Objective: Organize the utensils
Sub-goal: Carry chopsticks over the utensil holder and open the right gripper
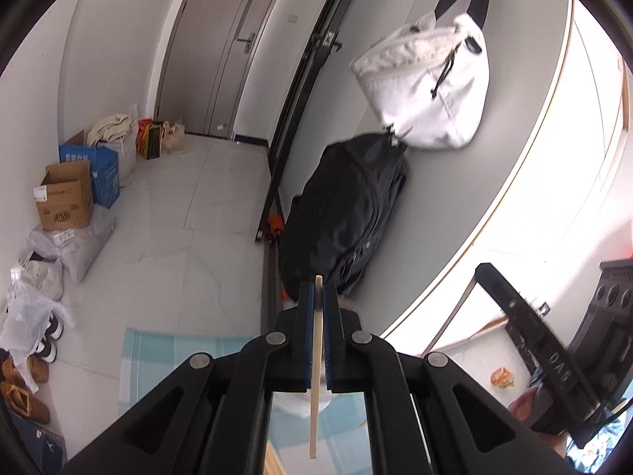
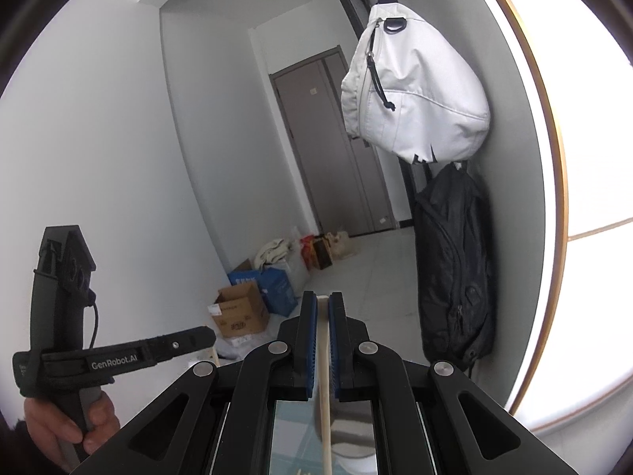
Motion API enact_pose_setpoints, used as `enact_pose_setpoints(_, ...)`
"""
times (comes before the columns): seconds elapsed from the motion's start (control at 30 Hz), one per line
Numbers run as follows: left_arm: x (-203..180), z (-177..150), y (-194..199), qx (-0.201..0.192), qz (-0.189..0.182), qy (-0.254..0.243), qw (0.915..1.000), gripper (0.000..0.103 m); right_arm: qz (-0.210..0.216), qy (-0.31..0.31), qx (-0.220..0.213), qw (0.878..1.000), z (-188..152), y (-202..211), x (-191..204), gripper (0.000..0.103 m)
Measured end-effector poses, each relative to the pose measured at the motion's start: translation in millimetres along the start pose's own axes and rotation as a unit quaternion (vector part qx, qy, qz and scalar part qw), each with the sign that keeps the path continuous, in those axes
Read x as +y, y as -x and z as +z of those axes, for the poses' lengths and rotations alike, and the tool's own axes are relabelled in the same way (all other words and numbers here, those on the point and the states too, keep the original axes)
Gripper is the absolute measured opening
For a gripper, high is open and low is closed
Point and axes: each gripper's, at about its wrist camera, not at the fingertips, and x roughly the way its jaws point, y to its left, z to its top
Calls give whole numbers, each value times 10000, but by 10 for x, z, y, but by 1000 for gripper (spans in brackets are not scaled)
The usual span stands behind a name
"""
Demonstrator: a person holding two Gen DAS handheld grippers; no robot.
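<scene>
Jaws on both sides are pinching: my left gripper (image 1: pixel 317 297) clamps one pale chopstick (image 1: pixel 315 376), my right gripper (image 2: pixel 323 308) clamps another chopstick (image 2: pixel 323 356). Both sticks hang lifted, clear of the blue checked cloth (image 1: pixel 158 352) below. I judge this the carrying step; next I need their holder, not in view.

A home entryway: a grey front door (image 1: pixel 221 51), shoes (image 1: pixel 23 380) and cardboard boxes (image 1: pixel 65 198) along the tiled floor (image 1: pixel 178 237), bags (image 1: pixel 427 91) hanging on the wall.
</scene>
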Motion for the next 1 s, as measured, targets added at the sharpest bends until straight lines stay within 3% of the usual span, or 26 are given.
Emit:
enact_pose_setpoints(0.2,-66,400,-166,-418,89,36,9991,0,-101,83,-228,9997,334,-276,-101,5)
enact_pose_setpoints(0.33,11,492,-323,-636,161,95,9978,0,-151,126,-431,9989,376,-503,-173,5)
enact_pose_setpoints(0.5,150,425,-580,-706,155,159,9973,0,-245,84,-543,9982,292,-770,-297,5)
enact_pose_setpoints(0.73,158,272,-731,-833,101,-114,9964,0,-252,148,-444,9986,145,-919,-378,5)
enact_pose_setpoints(1.0,108,96,-813,-865,-246,-428,9950,0,-196,443,-253,9985,-64,-990,-378,5)
